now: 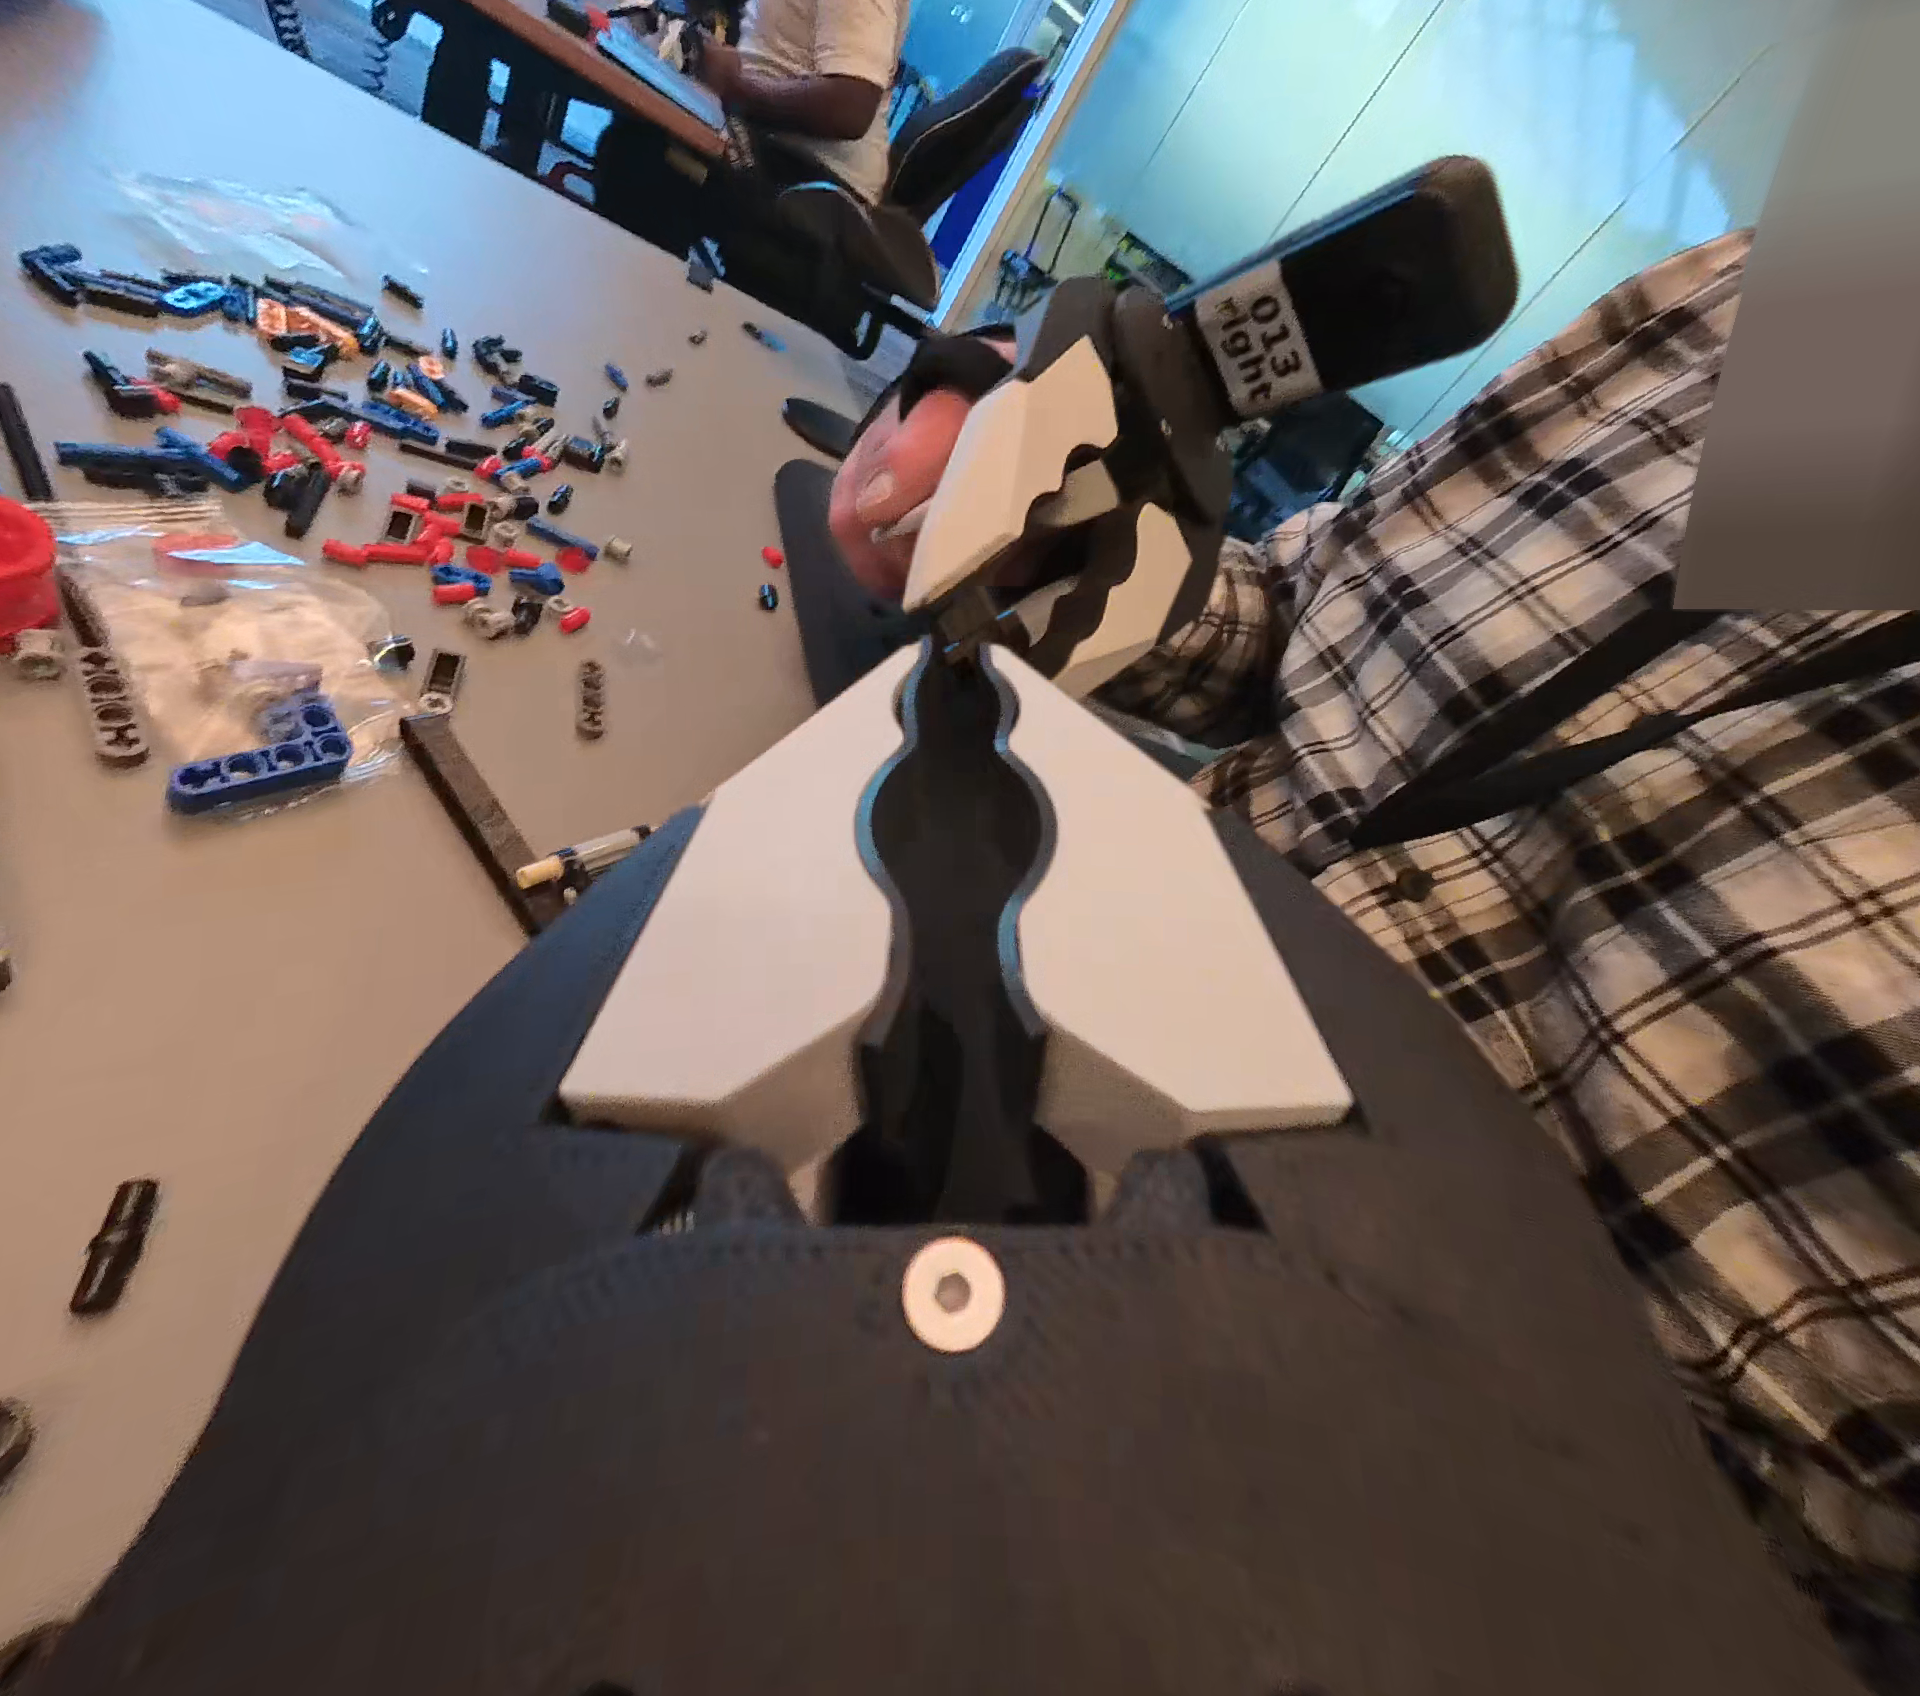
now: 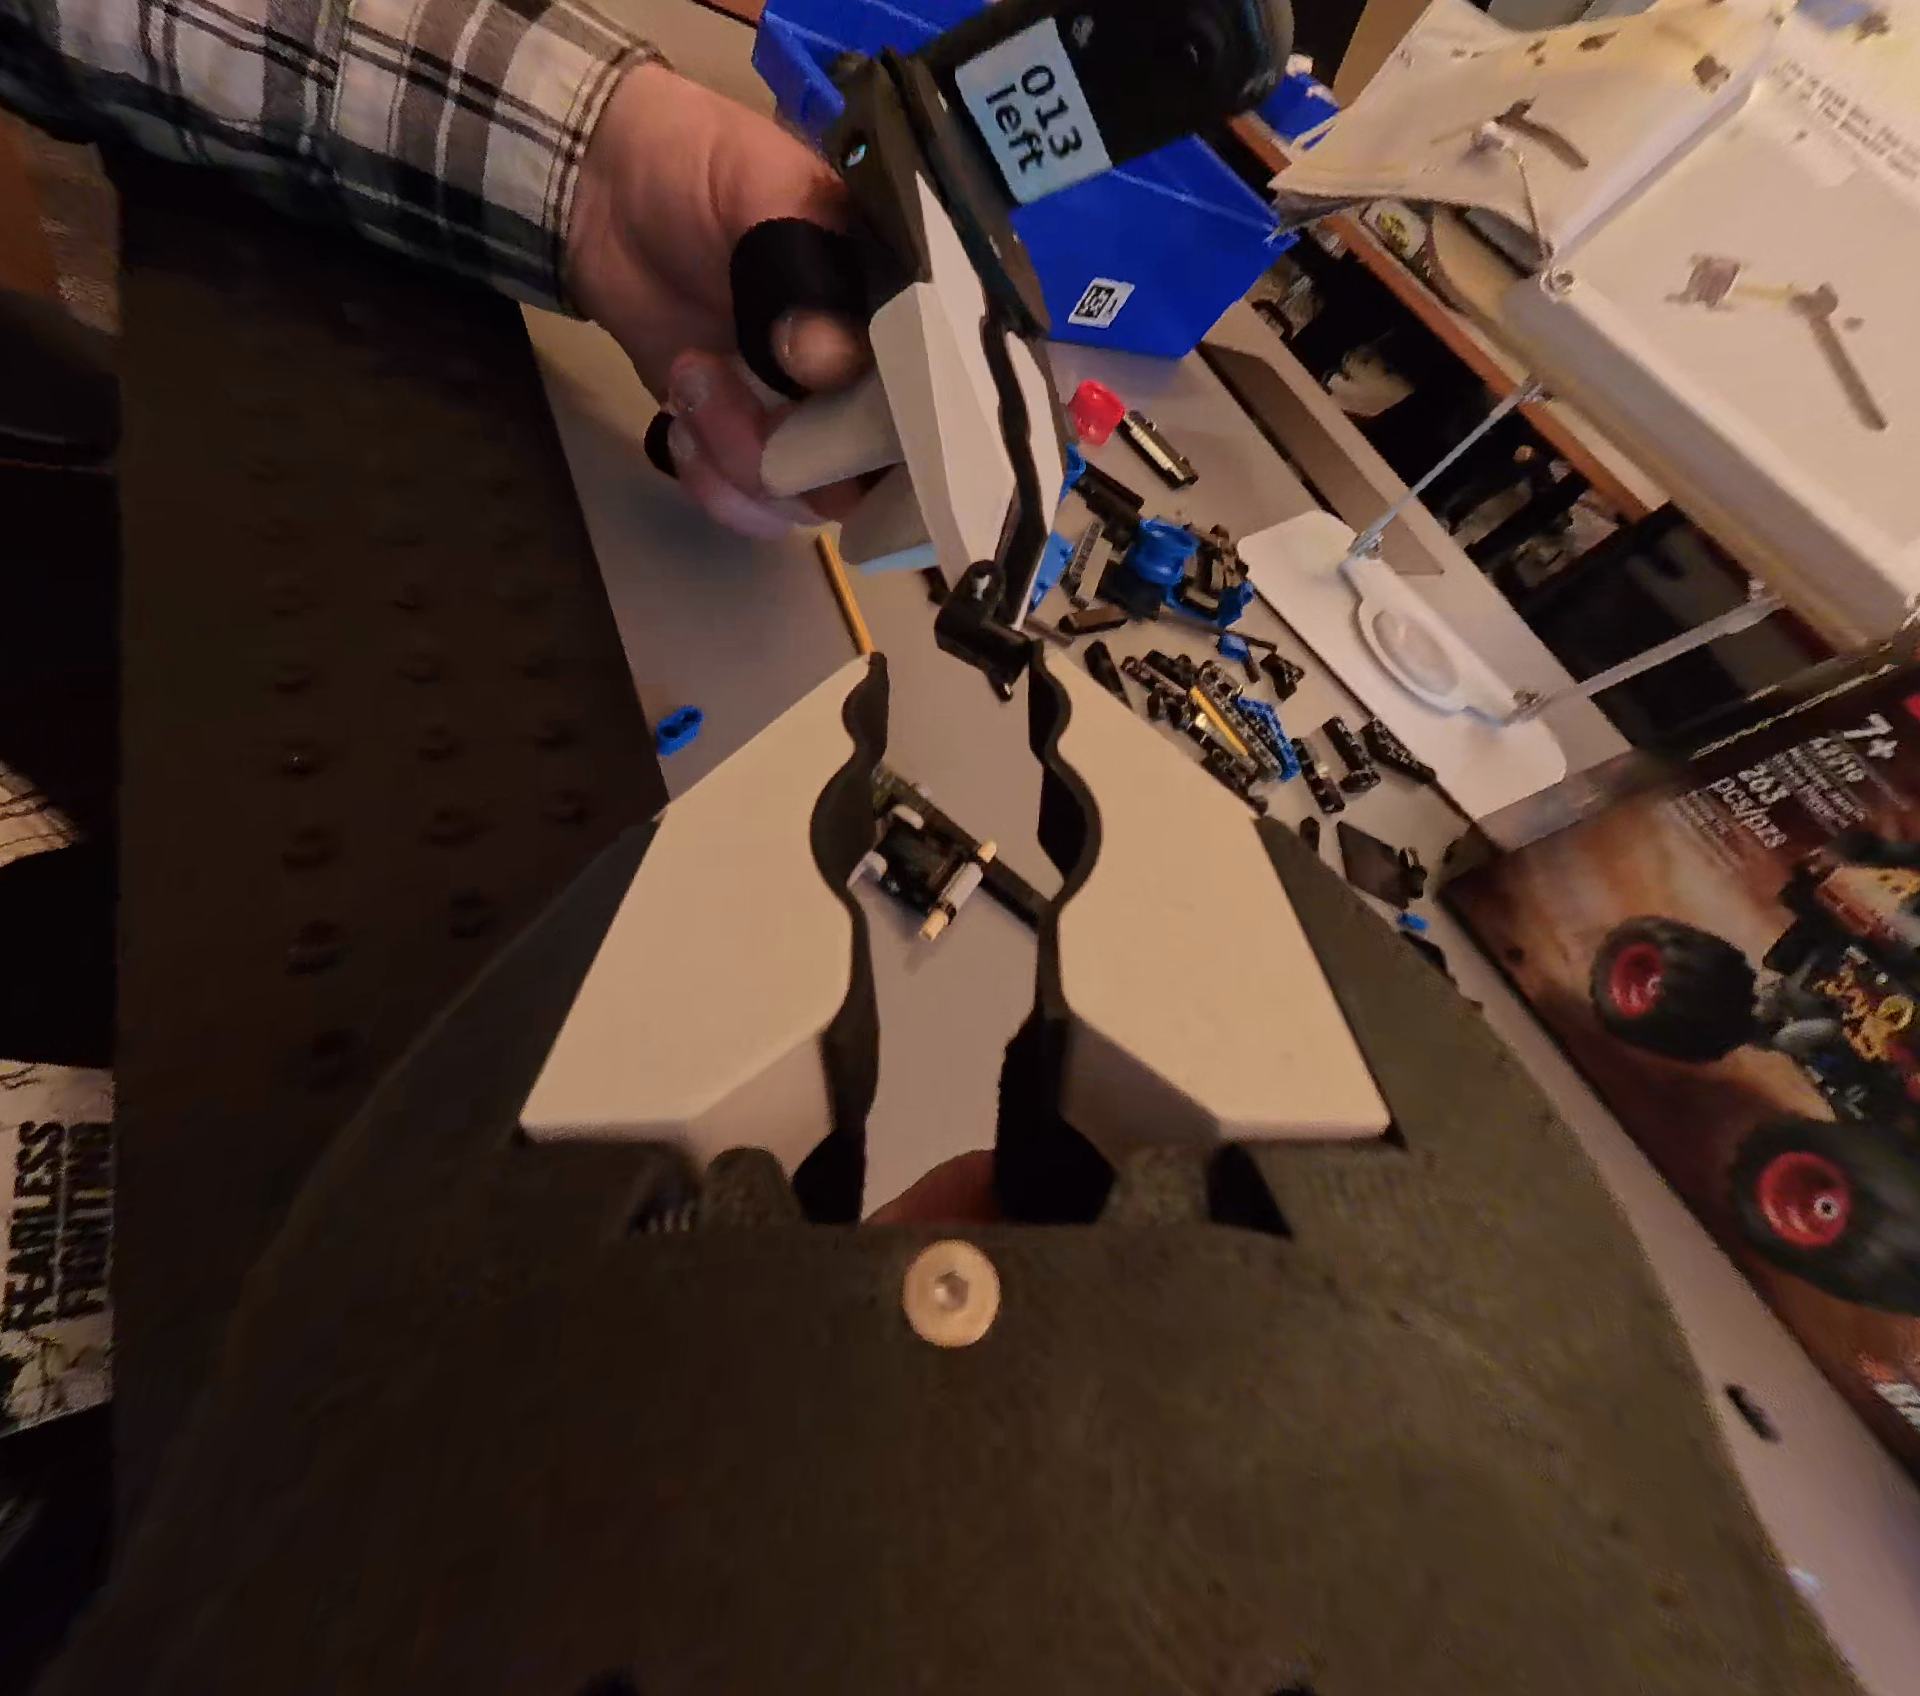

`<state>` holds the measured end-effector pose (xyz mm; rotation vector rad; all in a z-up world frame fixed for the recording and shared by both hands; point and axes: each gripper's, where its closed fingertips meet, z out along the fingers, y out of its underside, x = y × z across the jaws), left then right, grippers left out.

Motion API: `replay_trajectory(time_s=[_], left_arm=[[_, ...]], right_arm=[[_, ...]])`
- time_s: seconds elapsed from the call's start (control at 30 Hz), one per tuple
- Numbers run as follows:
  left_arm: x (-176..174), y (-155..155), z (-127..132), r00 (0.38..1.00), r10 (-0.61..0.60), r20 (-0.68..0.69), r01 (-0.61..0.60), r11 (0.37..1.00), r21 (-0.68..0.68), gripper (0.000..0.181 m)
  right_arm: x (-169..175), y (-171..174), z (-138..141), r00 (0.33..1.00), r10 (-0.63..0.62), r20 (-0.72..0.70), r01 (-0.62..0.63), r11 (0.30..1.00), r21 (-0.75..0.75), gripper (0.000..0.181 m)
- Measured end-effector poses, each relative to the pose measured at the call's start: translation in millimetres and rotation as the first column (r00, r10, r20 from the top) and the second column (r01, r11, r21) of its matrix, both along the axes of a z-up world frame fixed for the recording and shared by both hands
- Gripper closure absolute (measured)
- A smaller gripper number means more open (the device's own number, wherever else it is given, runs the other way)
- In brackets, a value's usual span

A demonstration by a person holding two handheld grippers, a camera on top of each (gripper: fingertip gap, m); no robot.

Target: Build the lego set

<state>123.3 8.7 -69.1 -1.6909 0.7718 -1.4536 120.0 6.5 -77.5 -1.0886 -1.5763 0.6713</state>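
Tabletop (image 1: 312, 971): loose red, blue and black lego pieces (image 1: 343, 462) scattered at left, a blue beam (image 1: 260, 763) on clear bags nearer.
Left tongs (image 1: 951, 659): clenched on a small black lego piece (image 2: 977, 623), raised above the tabletop.
Right tongs (image 2: 956, 680): released, one tip touching that same piece.
Set box (image 2: 1714, 1023): lying at far right in the right wrist view.

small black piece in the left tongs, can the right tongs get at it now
Probably yes: the right tongs stand open beside the small black piece jutting from the shut left tongs, nothing between.
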Motion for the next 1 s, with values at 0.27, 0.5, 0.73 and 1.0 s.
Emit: replay_trajectory(time_s=[0.27, 0.5, 0.73, 1.0], left_arm=[[-4, 2, 18, 0.991, 0.001, 0.137, 0.002, 1.0, -0.022, 0.177], [-8, 6, 25, 0.993, 0.089, 0.077, -0.095, 0.992, 0.083, 0.17], [-19, 4, 10, 0.964, 0.203, -0.173, -0.15, 0.95, 0.275, 0.165], [-94, 5, -81, 0.564, 0.319, -0.761, -0.036, 0.931, 0.364, 0.158]], right_arm=[[-6, 8, 19, 0.994, -0.056, -0.09, 0.057, 0.998, 0.006, 0.17], [-5, 13, 26, 0.988, -0.078, -0.134, 0.064, 0.992, -0.105, 0.174], [6, 14, 45, 0.953, 0.031, -0.301, -0.166, 0.885, -0.435, 0.174], [19, 12, 53, 0.881, 0.156, -0.446, -0.418, 0.697, -0.582, 0.175]])
